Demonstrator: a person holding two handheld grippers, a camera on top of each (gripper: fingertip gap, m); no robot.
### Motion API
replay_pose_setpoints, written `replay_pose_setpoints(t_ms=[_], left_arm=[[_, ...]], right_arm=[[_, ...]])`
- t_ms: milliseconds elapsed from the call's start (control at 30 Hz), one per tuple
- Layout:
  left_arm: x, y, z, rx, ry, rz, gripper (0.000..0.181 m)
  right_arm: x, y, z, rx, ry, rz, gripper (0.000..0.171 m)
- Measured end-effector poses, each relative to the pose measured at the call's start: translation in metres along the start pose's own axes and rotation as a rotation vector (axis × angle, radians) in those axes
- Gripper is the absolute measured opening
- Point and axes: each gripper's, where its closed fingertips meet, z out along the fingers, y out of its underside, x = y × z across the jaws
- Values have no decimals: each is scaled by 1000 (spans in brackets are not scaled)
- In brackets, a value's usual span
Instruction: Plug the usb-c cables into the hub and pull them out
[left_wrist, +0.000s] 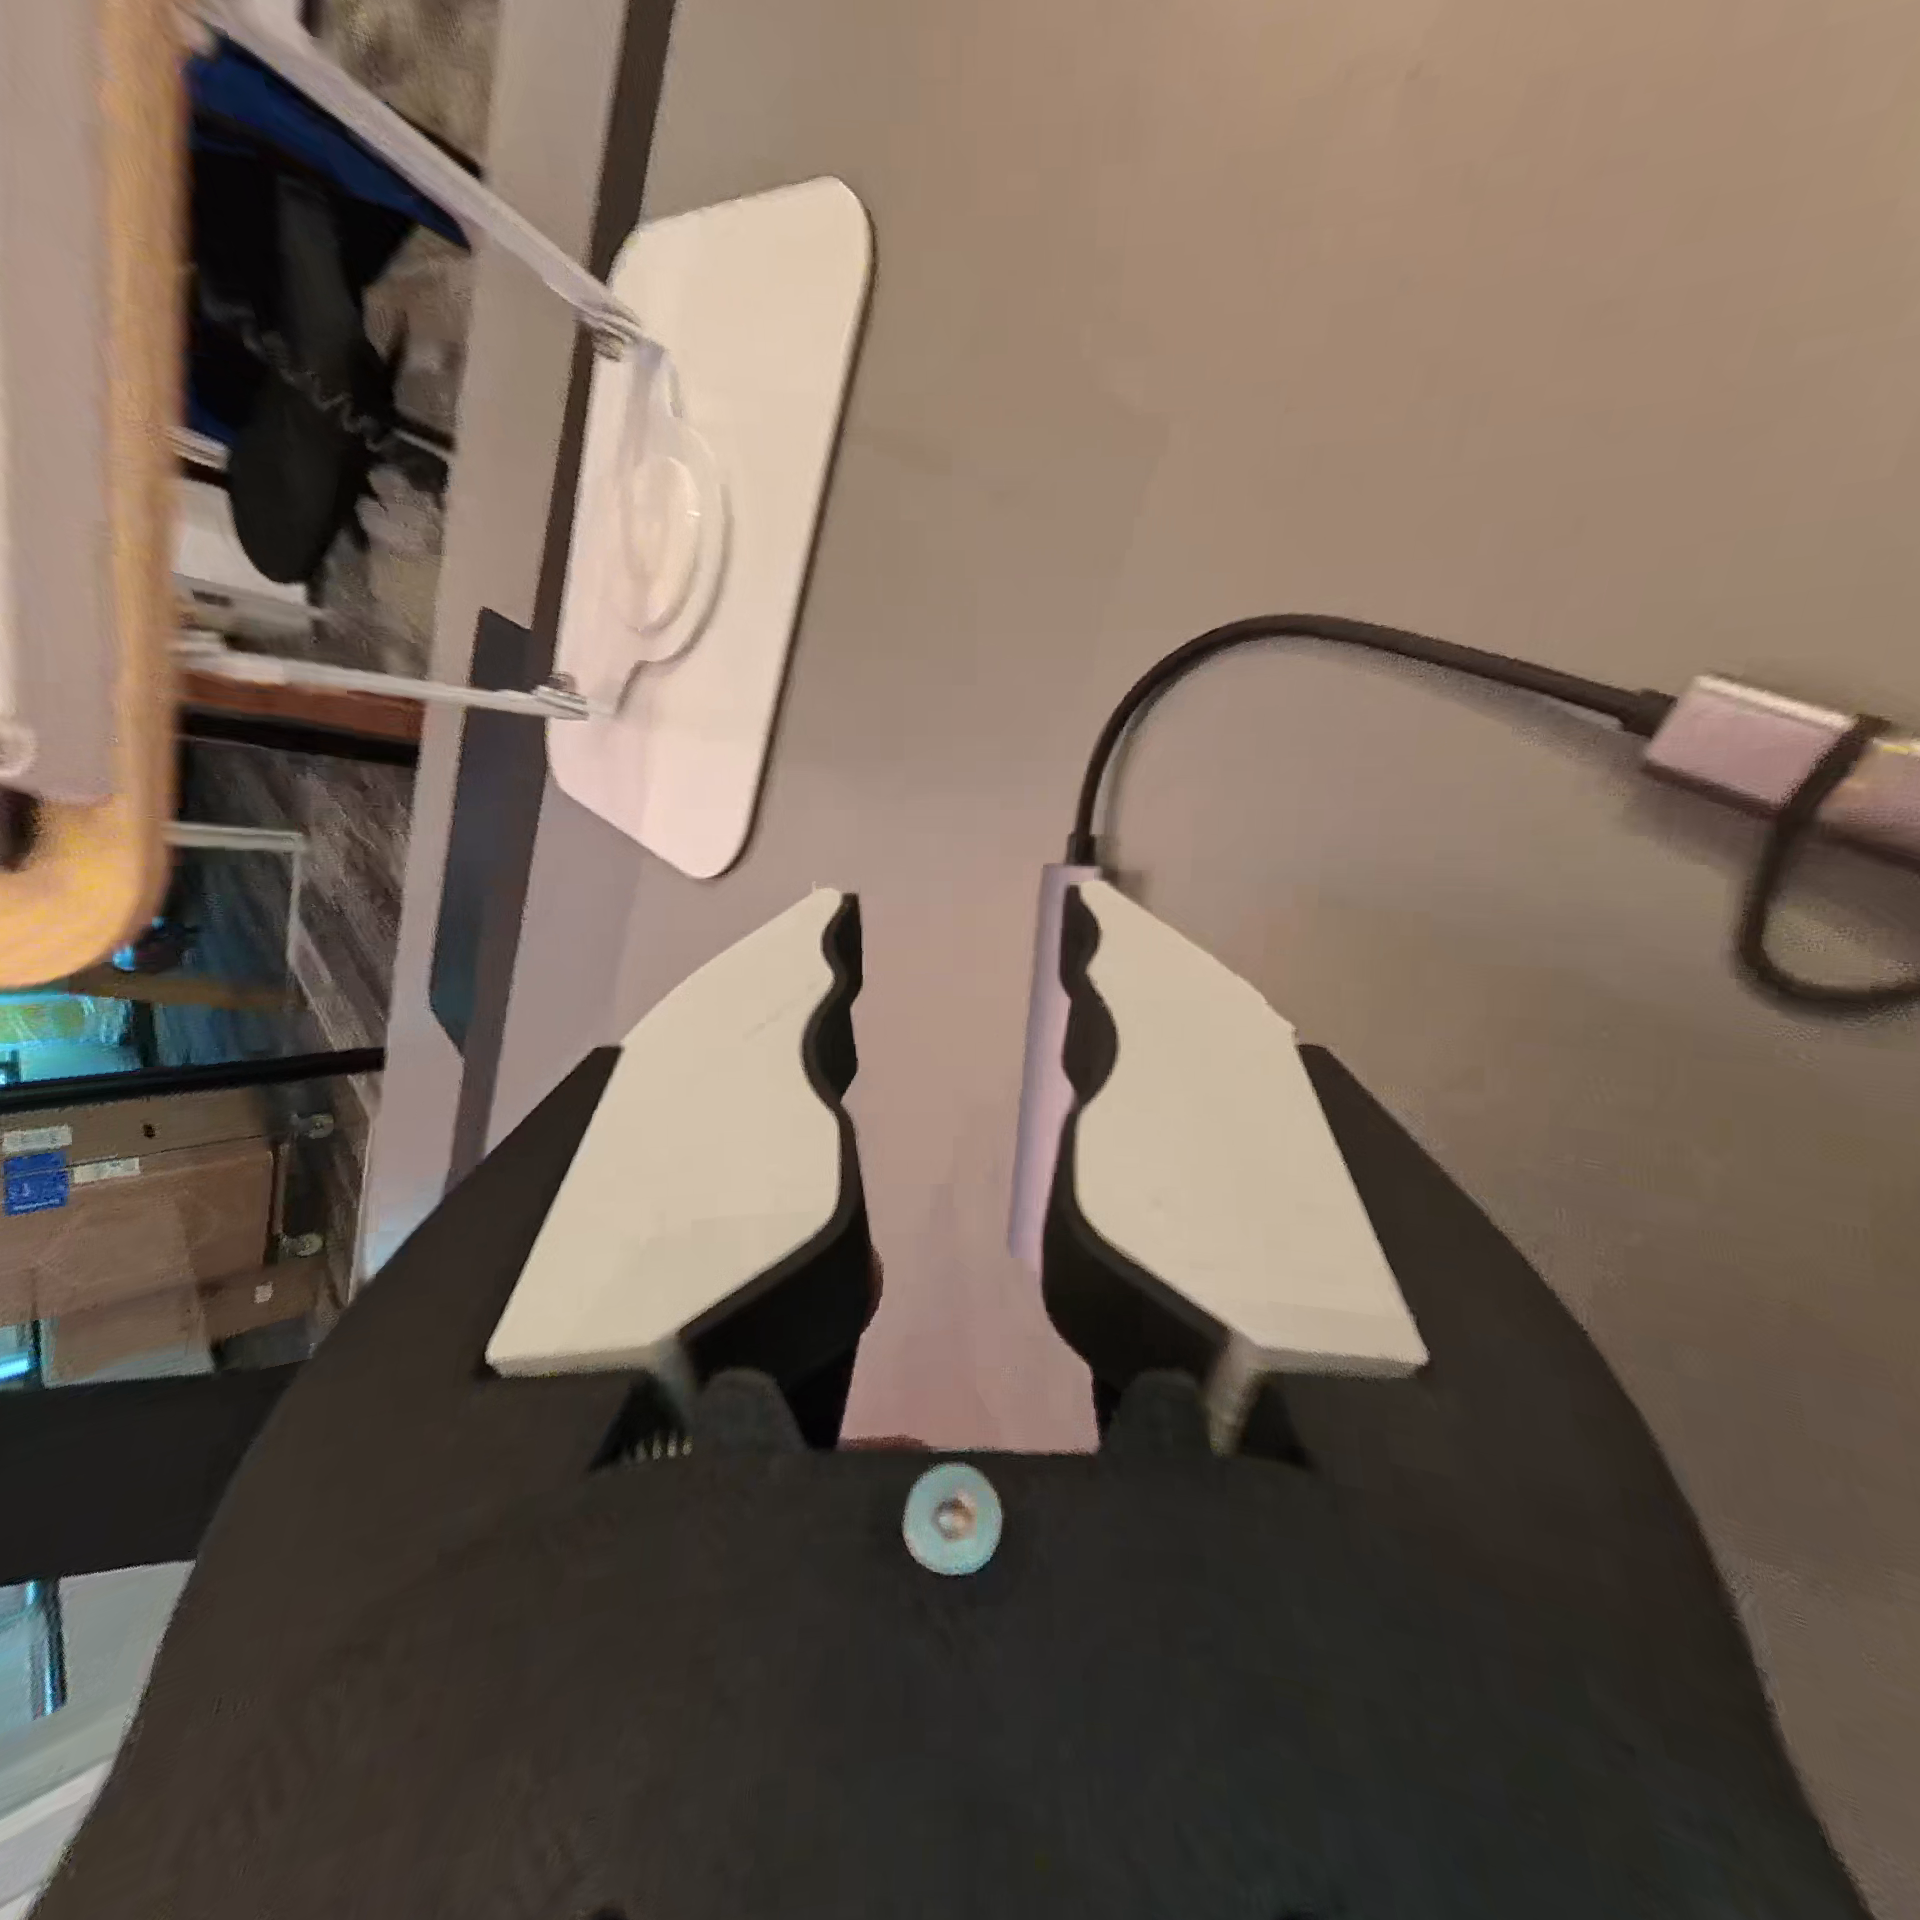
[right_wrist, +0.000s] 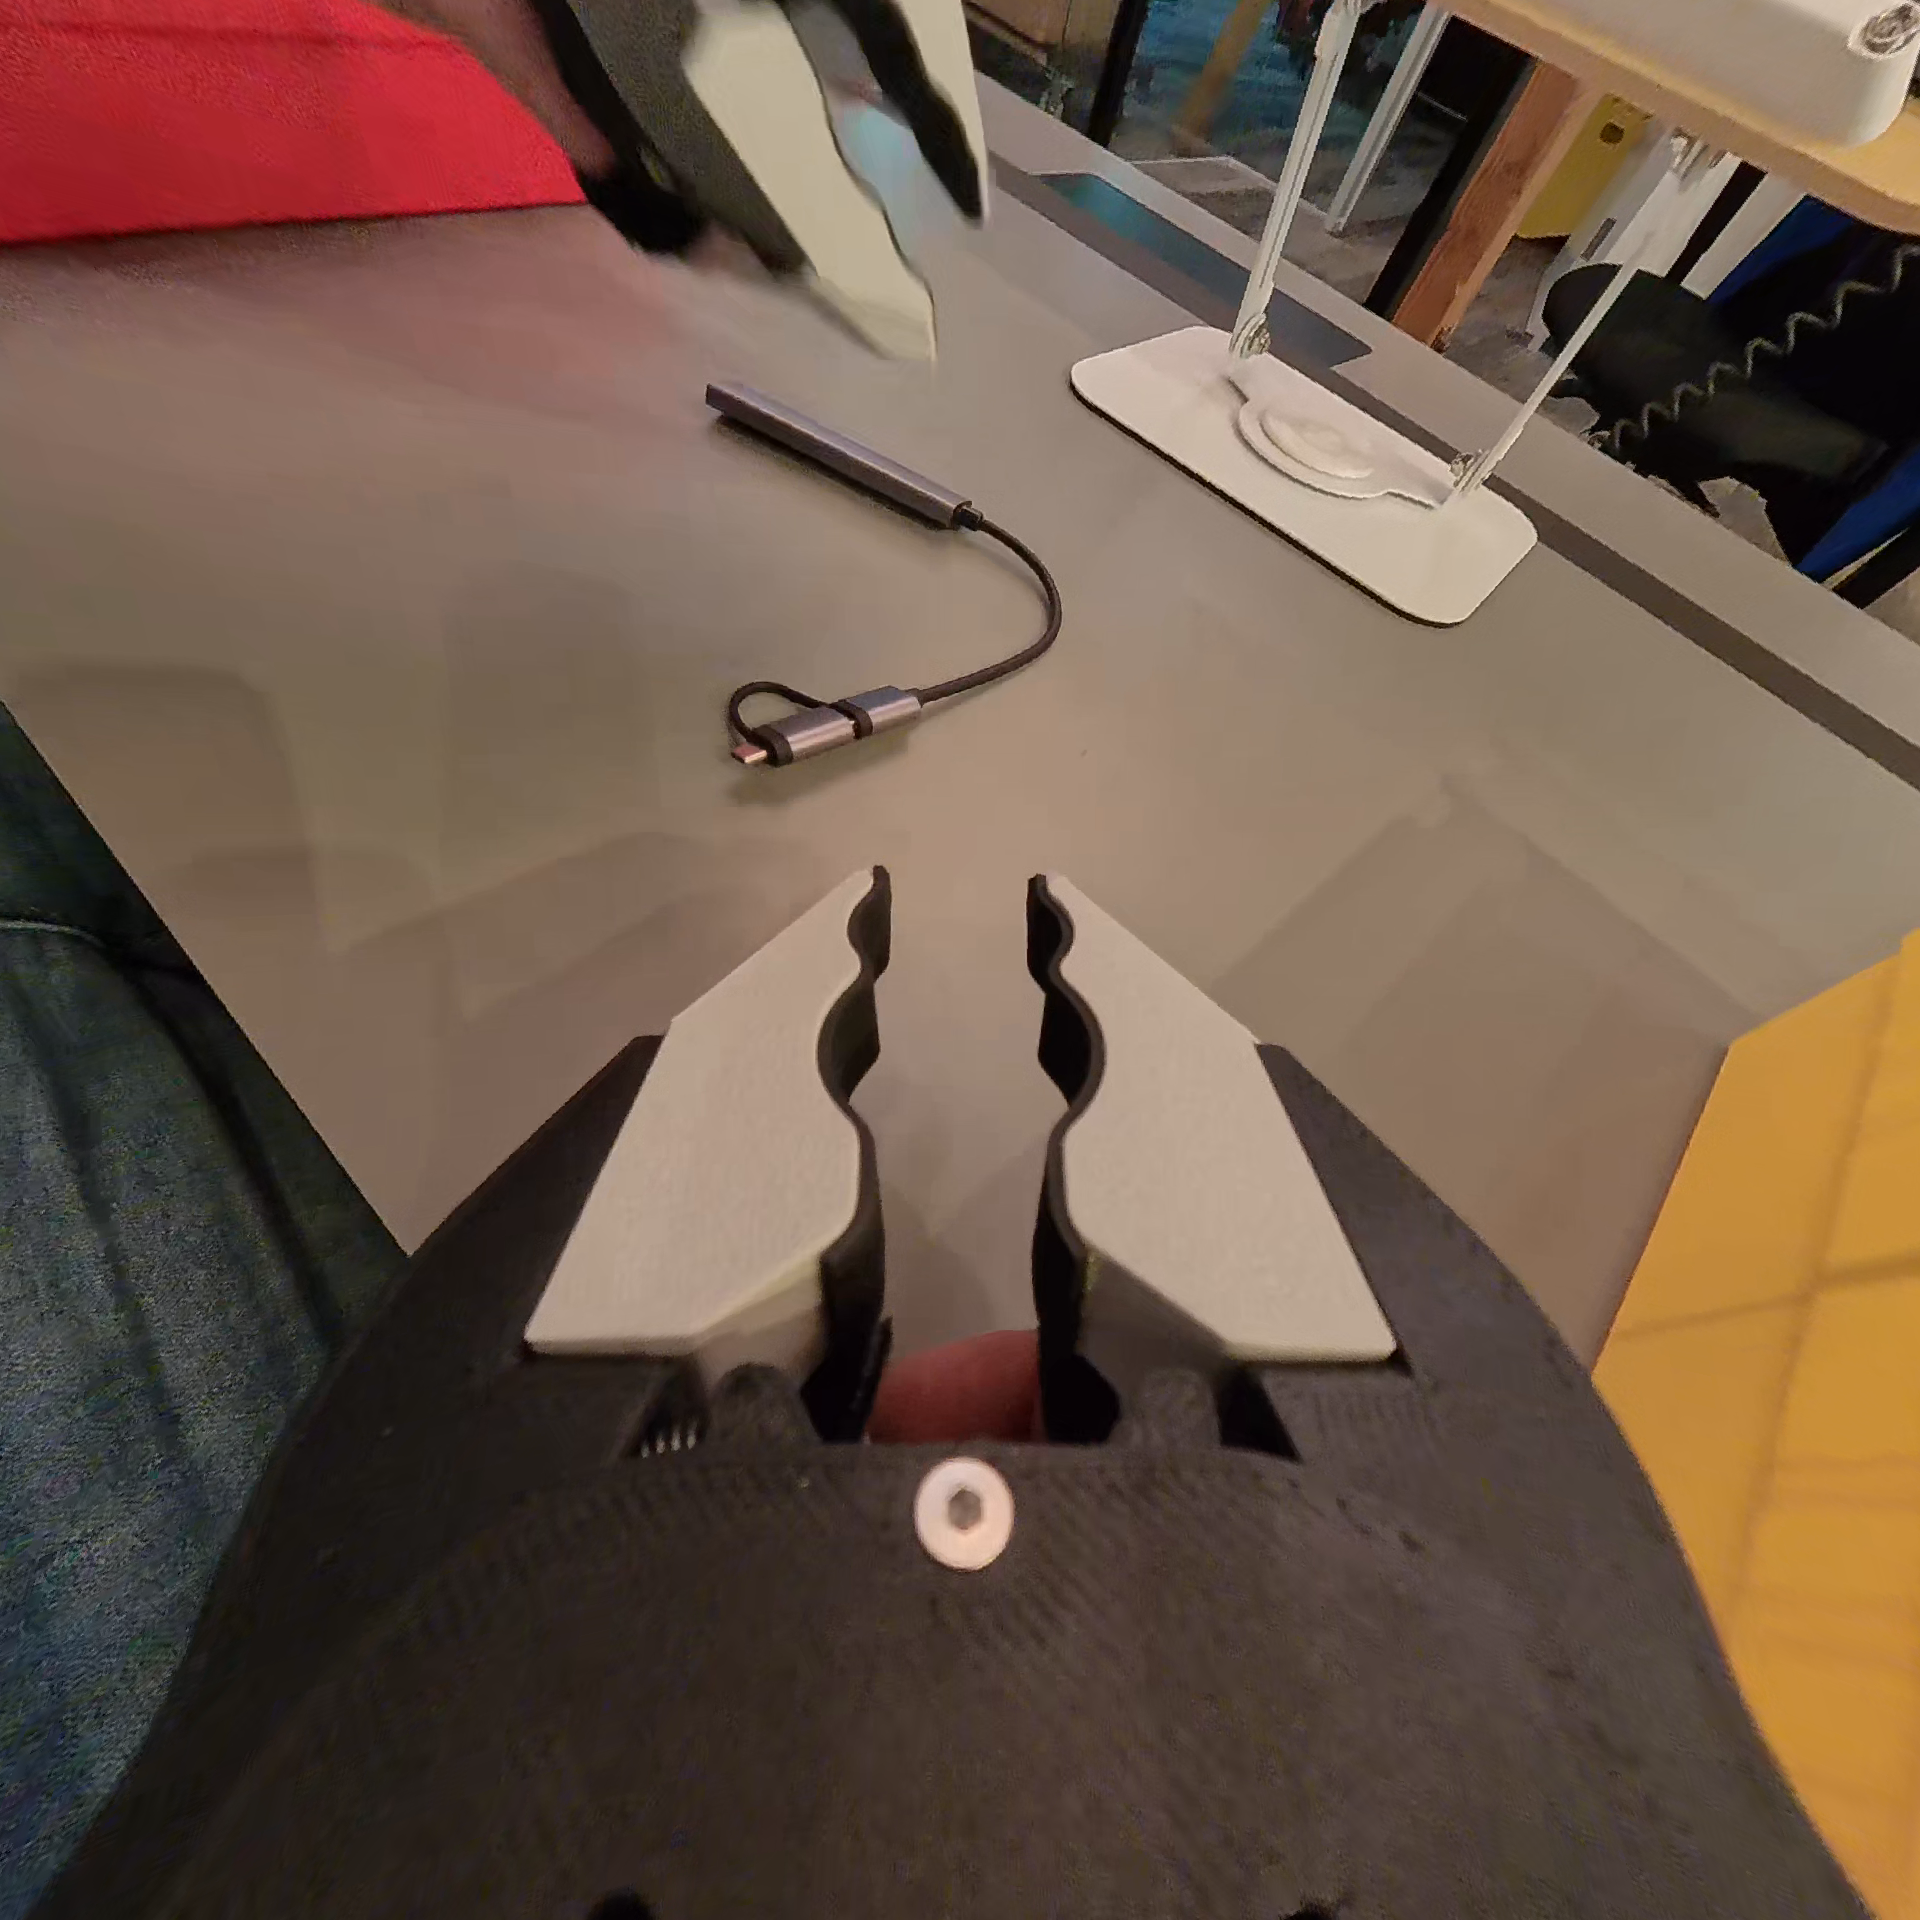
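A slim grey hub (right_wrist: 836, 452) lies flat on the grey table, with a short black cable (right_wrist: 1023, 634) curving to a grey plug end (right_wrist: 831, 724) that has a looped adapter. In the left wrist view the hub (left_wrist: 1042, 1060) lies just under and beside my right finger, and its cable (left_wrist: 1195, 675) runs to the plug end (left_wrist: 1756, 743) at the right edge. My left gripper (left_wrist: 961, 909) is open and empty above the hub; it also shows blurred in the right wrist view (right_wrist: 894, 208). My right gripper (right_wrist: 958, 883) is open and empty, nearer the table's front, short of the plug end.
A white stand base (right_wrist: 1320, 478) with clear legs and a wooden top stands at the table's far right; it also shows in the left wrist view (left_wrist: 717, 520). A dark strip (right_wrist: 1662, 613) runs along the table's far edge. A person's red sleeve (right_wrist: 239, 114) is at top left. About 20 cm separates my left fingertips from my right. From my left tips it is roughly 6 cm to the slim grey hub (right_wrist: 836, 452); from my right, 20 cm.
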Motion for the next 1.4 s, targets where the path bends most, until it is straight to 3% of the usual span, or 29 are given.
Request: replay_pose_setpoints(t_ms=[167, 367, 500, 600, 967, 1200, 1400], left_arm=[[-52, 28, -90, 72, -100, -9, 37], [-113, 170, -180, -221, -195, 97, 42], [-117, 269, -197, -382, -130, 116, 45], [-106, 309, -188, -377, -69, 135, 43], [-90, 342, -152, -402, -33, 340, 29], [-87, 347, -159, -412, -50, 411, 7], [-93, 345, -179, -398, -119, 394, 4]], right_arm=[[-1, 4, 1, 0, -9, 19, 24], [-5, 2, 9, -8, -29, 8, 24], [-9, 2, 14, -22, -40, -6, 24], [-9, 4, 15, -34, -43, -5, 24], [-12, 10, 21, -88, -38, -42, 24], [-12, 10, 21, -88, -33, -55, 24], [-13, 10, 21, -88, -36, -55, 24]])
